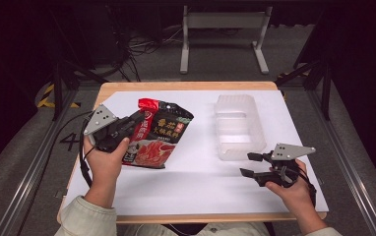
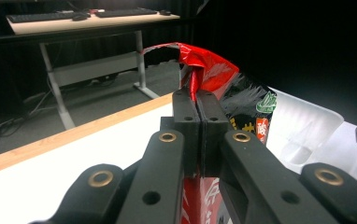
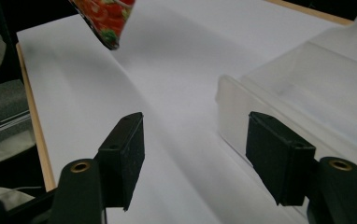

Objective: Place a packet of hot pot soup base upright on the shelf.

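A red and black food pouch (image 1: 159,132) with printed tomatoes stands tilted at the left of the white sheet. My left gripper (image 1: 138,118) is shut on the pouch's left edge near its red top. In the left gripper view the jaws (image 2: 197,98) are pressed together on the crumpled red foil (image 2: 209,65). A clear plastic tray (image 1: 237,125) lies empty at the right of the sheet. My right gripper (image 1: 248,164) hovers open just in front of the tray's near end, holding nothing. In the right gripper view its fingertips (image 3: 195,128) stand wide apart, the tray (image 3: 307,84) to the right and the pouch's corner (image 3: 104,18) far off.
A white sheet (image 1: 201,172) covers the wooden table (image 1: 186,85). Beyond the table stand a white desk frame (image 1: 223,29) and floor cables (image 1: 137,46). A desk with keyboards (image 2: 74,16) shows in the left gripper view. Free room lies between the pouch and the tray.
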`<state>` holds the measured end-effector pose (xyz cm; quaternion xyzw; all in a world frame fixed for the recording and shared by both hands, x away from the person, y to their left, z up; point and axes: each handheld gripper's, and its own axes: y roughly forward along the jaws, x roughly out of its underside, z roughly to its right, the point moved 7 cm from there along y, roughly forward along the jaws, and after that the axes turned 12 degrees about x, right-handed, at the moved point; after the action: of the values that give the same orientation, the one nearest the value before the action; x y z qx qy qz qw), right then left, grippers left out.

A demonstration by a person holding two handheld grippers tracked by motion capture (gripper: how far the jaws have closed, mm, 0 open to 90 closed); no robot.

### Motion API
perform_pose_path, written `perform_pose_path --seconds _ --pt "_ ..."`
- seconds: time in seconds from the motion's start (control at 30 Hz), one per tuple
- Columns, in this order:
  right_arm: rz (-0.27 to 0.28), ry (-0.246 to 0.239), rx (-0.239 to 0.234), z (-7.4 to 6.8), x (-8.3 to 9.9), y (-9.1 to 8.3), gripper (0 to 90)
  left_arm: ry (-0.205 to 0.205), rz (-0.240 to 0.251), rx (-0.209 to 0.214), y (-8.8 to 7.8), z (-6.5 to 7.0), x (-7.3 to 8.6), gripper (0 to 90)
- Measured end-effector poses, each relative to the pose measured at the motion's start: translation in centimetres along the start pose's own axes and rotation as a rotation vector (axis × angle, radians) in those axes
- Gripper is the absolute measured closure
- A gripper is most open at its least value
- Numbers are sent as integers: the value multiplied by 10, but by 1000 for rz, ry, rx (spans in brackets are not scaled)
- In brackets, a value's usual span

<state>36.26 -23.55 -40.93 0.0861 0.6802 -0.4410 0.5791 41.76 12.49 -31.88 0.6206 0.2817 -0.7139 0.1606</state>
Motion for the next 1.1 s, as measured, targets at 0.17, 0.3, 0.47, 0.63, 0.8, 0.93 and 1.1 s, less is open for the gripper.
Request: perform_pose_path --seconds 0.17,0.3,0.47,0.63,0.8,0.93,1.1 --pt "18 -13 -35 -7 -22 5 367 4 -3 4 1 3 1 887" --pt "45 -12 -70 -11 -46 13 355 11 -2 5 -2 6 0 888" --pt "65 -16 -100 -13 -70 24 340 14 0 6 -3 8 0 887" --pt "77 -18 -127 -15 -87 36 334 12 -8 11 -5 9 3 887" --pt "87 -14 -153 -19 -100 49 322 13 -2 7 -8 11 2 887" --pt "93 -15 -178 -24 -108 61 319 13 1 5 -10 13 2 886" --pt "105 -36 -189 -33 -118 77 319 16 -2 8 -11 15 3 886"
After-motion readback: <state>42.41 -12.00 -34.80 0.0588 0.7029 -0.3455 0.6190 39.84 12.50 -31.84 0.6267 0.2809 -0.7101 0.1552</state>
